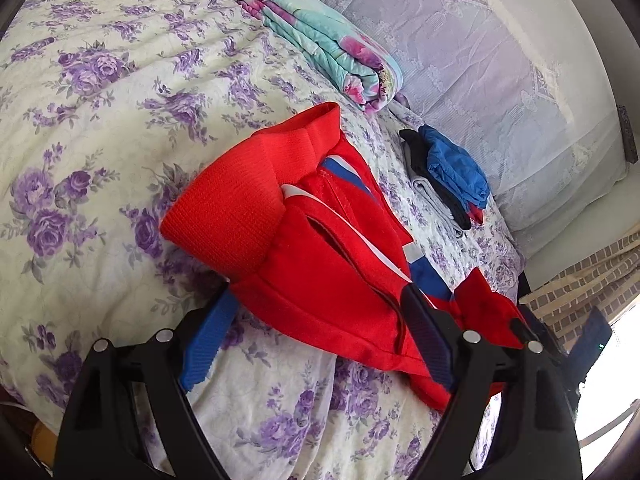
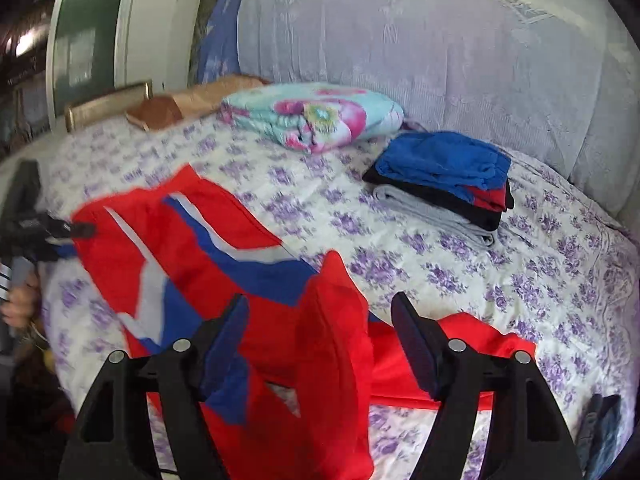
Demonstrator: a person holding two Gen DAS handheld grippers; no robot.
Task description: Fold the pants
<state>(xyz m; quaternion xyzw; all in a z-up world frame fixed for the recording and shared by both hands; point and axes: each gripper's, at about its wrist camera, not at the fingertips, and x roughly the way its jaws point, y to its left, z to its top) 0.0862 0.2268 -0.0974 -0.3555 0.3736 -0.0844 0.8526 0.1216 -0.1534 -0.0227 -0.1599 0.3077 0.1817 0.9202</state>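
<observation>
Red pants (image 1: 320, 248) with blue and white stripes lie bunched on the floral bed sheet (image 1: 100, 120). In the left wrist view the ribbed waistband (image 1: 224, 216) is rolled up between my left gripper's (image 1: 320, 300) fingers, which stand wide open around the cloth without pinching it. In the right wrist view the pants (image 2: 192, 256) spread leftward, and a red fold rises between my right gripper's (image 2: 320, 308) open fingers. The left gripper also shows in the right wrist view at the pants' far left edge (image 2: 72, 230).
A folded stack of blue, black and grey clothes (image 2: 444, 184) sits to the right. A rolled floral quilt (image 2: 312, 116) lies behind, next to a pale lace-covered headboard cushion (image 2: 440, 48). A brown pillow (image 2: 160, 112) is at the far left.
</observation>
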